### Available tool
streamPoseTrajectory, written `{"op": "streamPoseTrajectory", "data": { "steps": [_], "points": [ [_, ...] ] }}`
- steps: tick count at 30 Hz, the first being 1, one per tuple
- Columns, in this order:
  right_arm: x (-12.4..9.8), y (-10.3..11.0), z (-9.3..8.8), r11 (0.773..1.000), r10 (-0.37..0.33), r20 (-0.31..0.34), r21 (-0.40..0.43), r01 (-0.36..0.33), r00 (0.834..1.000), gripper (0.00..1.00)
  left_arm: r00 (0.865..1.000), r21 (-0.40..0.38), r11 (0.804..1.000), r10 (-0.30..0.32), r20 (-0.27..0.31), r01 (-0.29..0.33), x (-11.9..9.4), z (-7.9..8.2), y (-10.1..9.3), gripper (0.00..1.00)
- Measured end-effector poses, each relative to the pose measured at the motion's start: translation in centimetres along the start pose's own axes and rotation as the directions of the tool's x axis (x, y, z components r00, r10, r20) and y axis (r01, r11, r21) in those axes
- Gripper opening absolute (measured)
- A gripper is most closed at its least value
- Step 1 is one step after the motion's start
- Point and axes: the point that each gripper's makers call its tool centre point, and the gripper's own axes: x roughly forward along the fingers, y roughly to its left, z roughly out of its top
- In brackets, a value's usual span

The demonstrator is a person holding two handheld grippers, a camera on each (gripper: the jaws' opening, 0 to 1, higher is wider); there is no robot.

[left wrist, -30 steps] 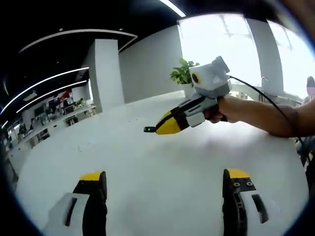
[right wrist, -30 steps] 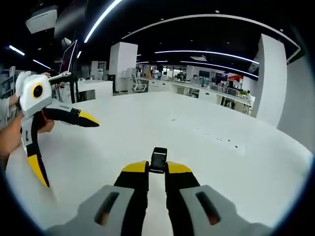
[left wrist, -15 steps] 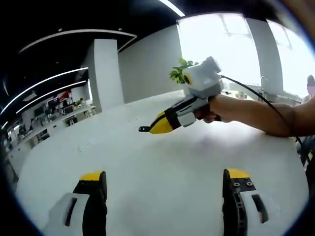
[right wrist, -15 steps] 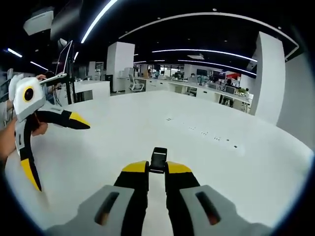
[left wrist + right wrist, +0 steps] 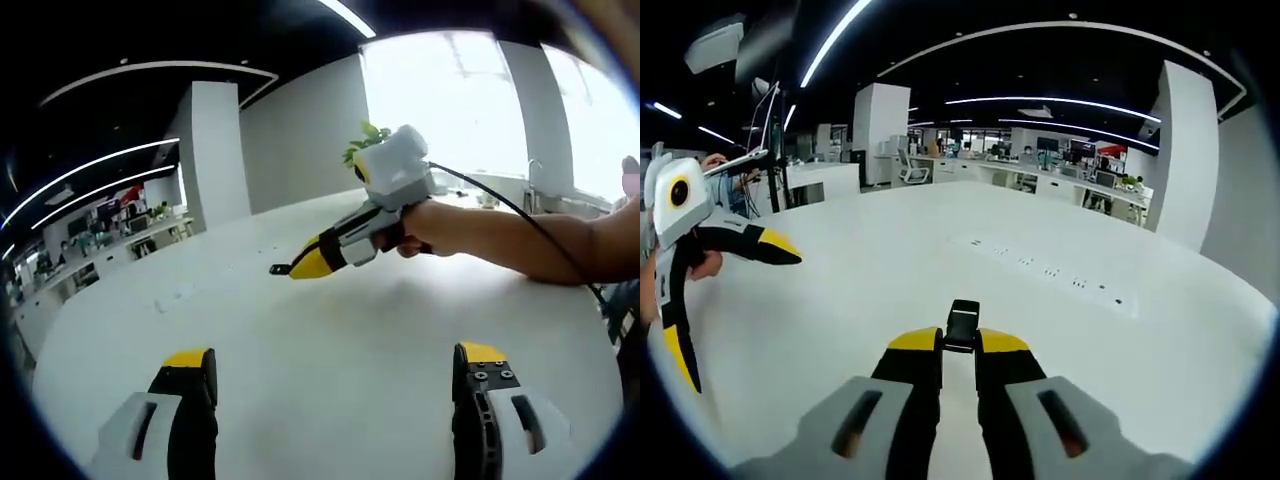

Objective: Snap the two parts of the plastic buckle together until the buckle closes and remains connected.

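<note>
So the left gripper point(image 5: 330, 375) is held wide open with nothing between its jaws, hovering over the white table point(image 5: 330, 330). The right gripper point(image 5: 960, 345) is clamped on a small black buckle piece point(image 5: 962, 325), held up above the table. Could be just one half of the buckle, hard to tell at this size, and I can't spot a mating half. To do this well, I'd line the halves up straight before pushing. Room's a big open office: white pillar point(image 5: 883, 118), desks, ceiling light strips.
</note>
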Motion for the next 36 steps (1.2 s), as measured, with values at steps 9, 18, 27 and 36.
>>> {"op": "streamPoseTrajectory", "data": {
  "steps": [9, 18, 27, 36],
  "points": [
    [0.6, -0.1, -0.5, 1.000, -0.002, -0.023, -0.006, 0.002, 1.000, 0.10, 1.000, 0.011, 1.000, 0.000, 0.005, 0.000, 0.0, 0.2, 0.0, 0.99],
    [1.7, -1.1, 0.4, 1.000, -0.011, -0.017, 0.001, 0.011, 1.000, 0.10, 1.000, 0.002, 1.000, -0.001, -0.005, 0.001, 0.2, -0.1, 0.1, 0.99],
    [2.1, -1.6, 0.7, 1.000, -0.011, -0.014, -0.001, 0.011, 1.000, 0.10, 1.000, 0.008, 1.000, 0.001, 0.003, -0.001, 0.1, 0.2, 0.1, 0.99],
    [2.8, -2.0, 1.2, 1.000, -0.009, -0.015, 0.000, 0.009, 1.000, 0.10, 1.000, 0.013, 1.000, 0.005, 0.002, -0.005, 0.1, 0.3, 0.1, 0.99]
  ]
}}
